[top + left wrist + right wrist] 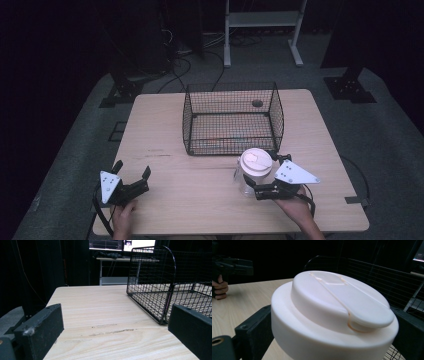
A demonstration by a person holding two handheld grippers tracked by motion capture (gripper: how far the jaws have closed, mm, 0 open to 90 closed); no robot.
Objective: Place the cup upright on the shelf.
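Near right on the tabletop (200, 200), jar (247, 181) with white lid (256, 162) sits just before the wire basket (232, 120), right tool (264, 174) pinching it. Left tool (131, 172) near left, jaws spread, holding nothing.

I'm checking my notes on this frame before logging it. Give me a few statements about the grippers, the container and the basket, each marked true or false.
1. The right gripper has its jaws around the white-lidded container. True.
2. The left gripper holds a cup. False: its jaws stand open with nothing between them, above bare table.
3. The container sits inside the wire basket. False: it stands on the table just in front of the basket, toward the person.
4. The container's lid is on. True.
5. The basket lies tipped on its side. False: it stands upright, open at the top.
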